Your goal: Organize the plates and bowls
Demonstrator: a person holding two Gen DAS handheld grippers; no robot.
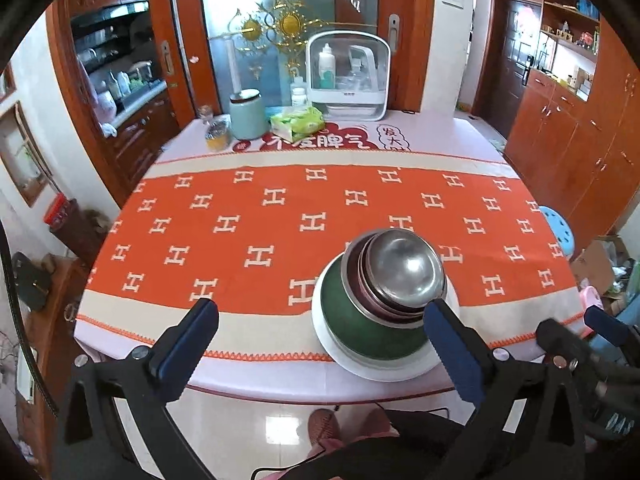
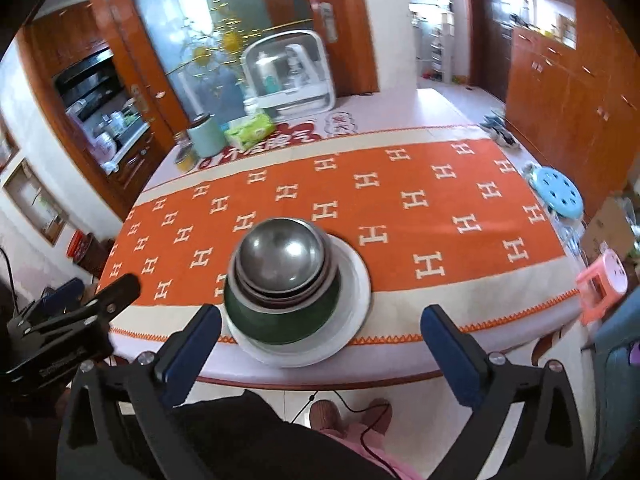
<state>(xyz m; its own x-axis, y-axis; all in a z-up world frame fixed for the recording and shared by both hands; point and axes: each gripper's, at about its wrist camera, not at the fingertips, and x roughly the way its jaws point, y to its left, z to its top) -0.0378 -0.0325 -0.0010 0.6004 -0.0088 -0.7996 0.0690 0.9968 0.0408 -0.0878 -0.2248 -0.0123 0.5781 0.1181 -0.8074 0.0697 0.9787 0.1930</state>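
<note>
My left hand-held gripper (image 1: 320,344) and right hand-held gripper (image 2: 320,344) both gape wide, holding nothing. Near the table's (image 1: 256,376) near edge, shiny round steel bowls (image 1: 406,268) nest in a green bowl (image 1: 360,324) on a white plate (image 1: 384,372).

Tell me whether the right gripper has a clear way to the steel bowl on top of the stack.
Probably yes. The right gripper is open and empty, and the steel bowl sits uncovered on top of the stack, above the green bowl and white plate. Nothing lies between them.
</note>
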